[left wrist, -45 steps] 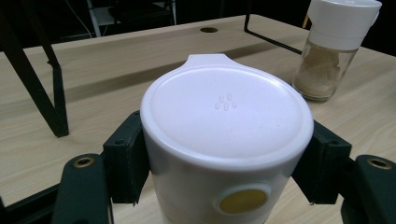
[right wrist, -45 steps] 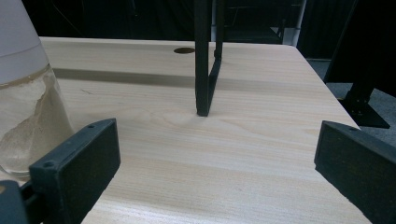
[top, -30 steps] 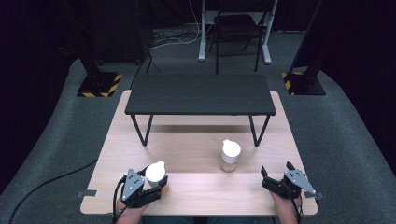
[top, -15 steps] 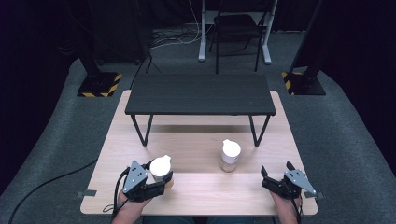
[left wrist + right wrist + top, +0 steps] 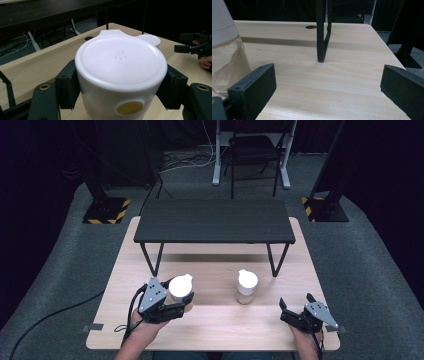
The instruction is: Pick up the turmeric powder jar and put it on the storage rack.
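A light wooden table (image 5: 215, 320) fills the near part of the scene. On its far half stands a low black shelf (image 5: 215, 220) on thin black legs, one of which (image 5: 321, 32) meets the tabletop beside a small round hole (image 5: 311, 27) in the wood. A second white-lidded jar (image 5: 246, 286) stands right of centre on the table, its clear body holding pale powder. Beyond the table, on grey carpet (image 5: 360, 265), are a dark chair (image 5: 252, 150), a white frame (image 5: 217, 155), loose cables (image 5: 182, 162) and two bases with yellow-black stripes, one far left (image 5: 106, 210) and one far right (image 5: 325, 209).
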Available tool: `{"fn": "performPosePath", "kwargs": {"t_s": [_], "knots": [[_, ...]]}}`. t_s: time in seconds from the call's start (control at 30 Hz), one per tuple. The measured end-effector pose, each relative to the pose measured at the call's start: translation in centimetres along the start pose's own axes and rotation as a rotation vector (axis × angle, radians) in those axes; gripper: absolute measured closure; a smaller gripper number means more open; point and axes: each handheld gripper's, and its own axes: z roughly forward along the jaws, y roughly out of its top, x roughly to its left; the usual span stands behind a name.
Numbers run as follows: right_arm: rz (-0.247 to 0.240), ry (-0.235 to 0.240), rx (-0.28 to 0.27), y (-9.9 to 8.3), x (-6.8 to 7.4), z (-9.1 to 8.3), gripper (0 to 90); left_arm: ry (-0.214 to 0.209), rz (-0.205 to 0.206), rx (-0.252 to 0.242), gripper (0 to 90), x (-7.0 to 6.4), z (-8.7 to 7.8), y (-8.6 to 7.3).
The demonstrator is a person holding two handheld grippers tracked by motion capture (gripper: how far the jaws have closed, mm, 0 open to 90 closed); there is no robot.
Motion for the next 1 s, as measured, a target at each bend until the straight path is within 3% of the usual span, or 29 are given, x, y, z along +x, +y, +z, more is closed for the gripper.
{"fn": "performPosePath", "kwargs": {"t_s": [0.37,1.0], "knots": [[0.002,0.002,-0.001,0.0,0.0,0.0,0.0,-0.037,-0.003,-0.005,29.8,0.3,1.0,2.0],[0.009,0.011,-0.005,-0.1,-0.2,-0.1,0.0,-0.039,0.010,-0.037,29.8,0.8,1.8,5.8]]}}
